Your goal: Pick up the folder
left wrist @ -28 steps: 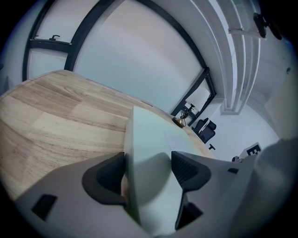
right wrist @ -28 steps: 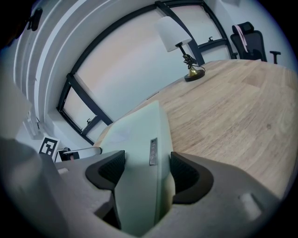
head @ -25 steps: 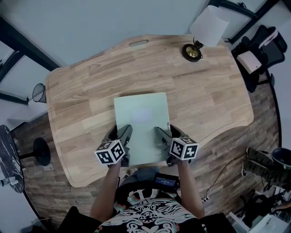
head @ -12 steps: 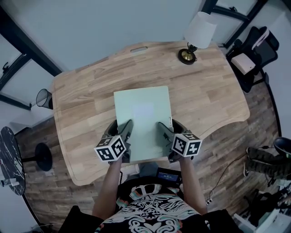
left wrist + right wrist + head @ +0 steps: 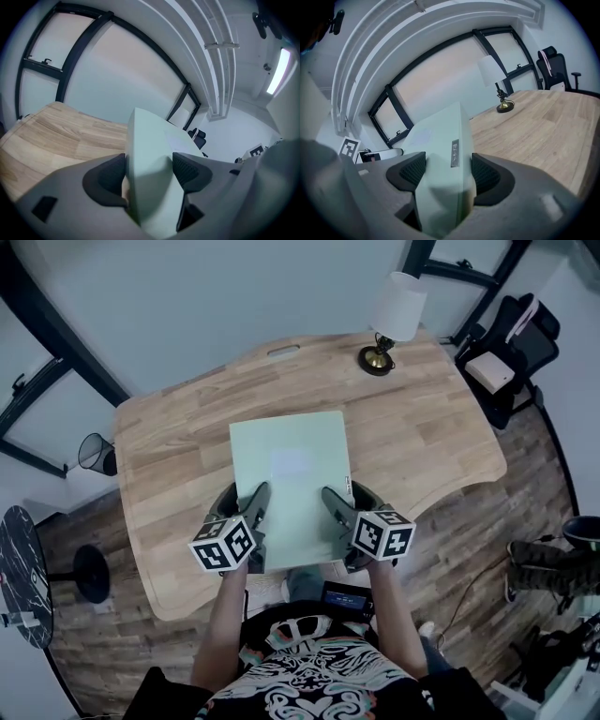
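Folder [image 5: 291, 479], pale green and flat, sits in both my grippers at once, its near edge pointing to 6 o'clock, towards me. My left gripper [image 5: 251, 510] takes the 7 o'clock corner and my right gripper [image 5: 334, 506] the 5 o'clock corner, so the load is shared and the sheet has little chance to sag or swing to one side.

In the left gripper view the fingers [image 5: 107, 179] are pinching the folder's edge [image 5: 149, 159], one pad above and one below. The right gripper view shows the same: fingers [image 5: 488, 175] pressed onto the folder [image 5: 440, 159], just behind a small label [image 5: 454, 153] on its spine.

I judge the folder to be off the worktop [image 5: 169, 446], since both gripper views show its far end raised, with the wood lying lower behind it. It is roughly level, with its far edge at 12 o'clock.

A lamp [image 5: 389, 315] stands at about 1 o'clock on the worktop, well apart from the folder. The pick-up looks all but done to me.
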{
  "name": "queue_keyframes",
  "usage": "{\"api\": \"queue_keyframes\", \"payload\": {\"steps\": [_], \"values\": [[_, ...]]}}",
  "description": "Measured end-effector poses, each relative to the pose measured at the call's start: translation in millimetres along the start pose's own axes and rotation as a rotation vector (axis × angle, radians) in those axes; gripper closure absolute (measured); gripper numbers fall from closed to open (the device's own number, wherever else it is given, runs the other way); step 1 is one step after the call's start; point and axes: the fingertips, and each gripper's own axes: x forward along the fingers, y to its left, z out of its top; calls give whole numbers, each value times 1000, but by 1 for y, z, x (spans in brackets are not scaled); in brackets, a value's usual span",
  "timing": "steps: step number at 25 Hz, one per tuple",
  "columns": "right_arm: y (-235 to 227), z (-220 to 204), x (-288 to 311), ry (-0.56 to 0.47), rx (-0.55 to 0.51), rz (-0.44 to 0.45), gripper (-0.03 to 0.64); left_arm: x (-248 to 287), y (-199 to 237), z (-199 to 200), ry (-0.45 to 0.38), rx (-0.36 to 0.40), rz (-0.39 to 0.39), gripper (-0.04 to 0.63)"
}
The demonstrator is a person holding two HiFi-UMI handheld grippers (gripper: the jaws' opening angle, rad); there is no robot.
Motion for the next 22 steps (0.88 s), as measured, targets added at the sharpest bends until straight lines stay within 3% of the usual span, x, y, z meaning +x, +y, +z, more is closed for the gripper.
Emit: {"api": "queue_keyframes", "payload": {"steps": [22], "values": [[41,9,-32,-72,-49,18,316,-48,-16,22,-77,38,-19,298]]}}
